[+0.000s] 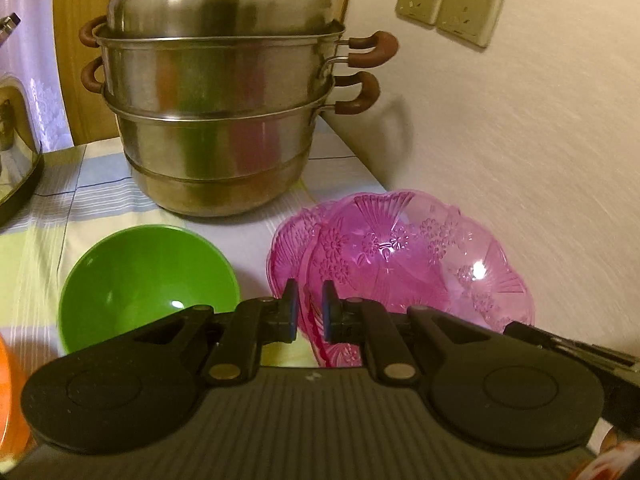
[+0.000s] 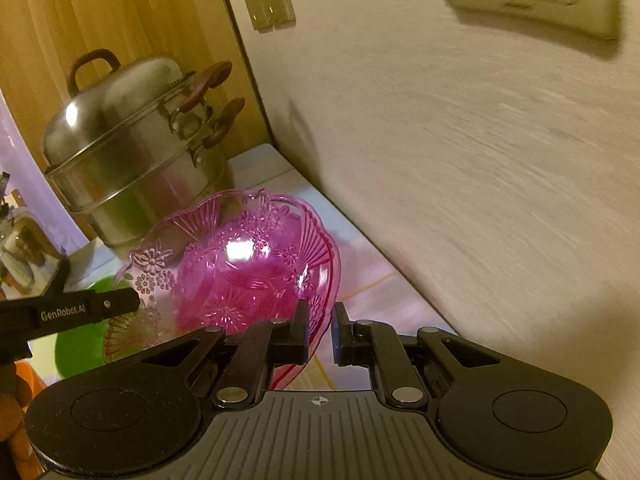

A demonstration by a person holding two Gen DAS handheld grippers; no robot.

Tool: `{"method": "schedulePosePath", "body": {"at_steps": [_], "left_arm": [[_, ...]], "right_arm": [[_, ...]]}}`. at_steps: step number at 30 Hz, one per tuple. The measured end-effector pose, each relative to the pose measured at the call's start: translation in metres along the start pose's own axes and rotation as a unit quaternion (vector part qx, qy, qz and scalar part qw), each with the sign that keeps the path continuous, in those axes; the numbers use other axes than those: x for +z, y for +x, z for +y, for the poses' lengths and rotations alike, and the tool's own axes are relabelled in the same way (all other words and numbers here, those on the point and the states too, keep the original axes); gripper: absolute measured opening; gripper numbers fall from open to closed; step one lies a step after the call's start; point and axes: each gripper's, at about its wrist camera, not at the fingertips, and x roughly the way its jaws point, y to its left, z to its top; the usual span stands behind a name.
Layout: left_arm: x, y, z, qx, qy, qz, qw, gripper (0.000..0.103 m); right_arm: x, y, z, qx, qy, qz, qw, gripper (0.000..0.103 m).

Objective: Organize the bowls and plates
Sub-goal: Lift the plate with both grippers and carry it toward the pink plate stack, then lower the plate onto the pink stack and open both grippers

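A pink see-through bowl [image 1: 400, 256] with a flower pattern is held by its rim between both grippers, tilted, near the wall. My left gripper [image 1: 310, 294] is shut on its near left rim. My right gripper [image 2: 320, 314] is shut on the right rim of the pink bowl [image 2: 240, 264]. A second pink rim [image 1: 286, 240] shows just behind the first; whether it is nested or apart I cannot tell. A green bowl [image 1: 148, 280] sits upright on the checked tablecloth [image 1: 60, 200] to the left, partly seen under the pink bowl as the green bowl [image 2: 76, 344].
A tall two-tier steel steamer pot [image 1: 216, 92] with brown handles stands at the back of the table. The wall [image 1: 520, 160] with two sockets [image 1: 448, 4] runs close along the right. An orange object [image 1: 8, 400] is at the left edge, a glass-fronted appliance [image 1: 12, 140] further back.
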Motion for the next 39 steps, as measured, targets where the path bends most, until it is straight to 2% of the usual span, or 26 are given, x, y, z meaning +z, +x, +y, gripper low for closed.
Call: {"method": "schedulePosePath", "body": {"at_steps": [5,9,14,18,39], "left_arm": [[0.015,0.024,-0.002,0.011,0.017,0.003,0.9998,0.010],[0.024,0.045,0.005,0.012,0.009,0.015,0.9998,0.010],[0.029,0.062,0.003,0.027,0.029,0.023,0.9990,0.011],[0.030,0.075,0.007,0.027,0.024,0.033,0.9988,0.012],[0.025,0.095,0.004,0.046,0.041,0.044,0.9972,0.013]], "right_arm": [[0.009,0.023,0.002,-0.006,0.000,0.004,1.000,0.011],[0.015,0.040,0.007,-0.011,-0.002,0.003,1.000,0.011],[0.017,0.061,0.011,-0.013,-0.008,0.012,1.000,0.011],[0.019,0.073,0.013,-0.018,-0.013,0.011,1.000,0.011],[0.018,0.100,0.015,-0.025,-0.031,0.022,0.999,0.011]]}}
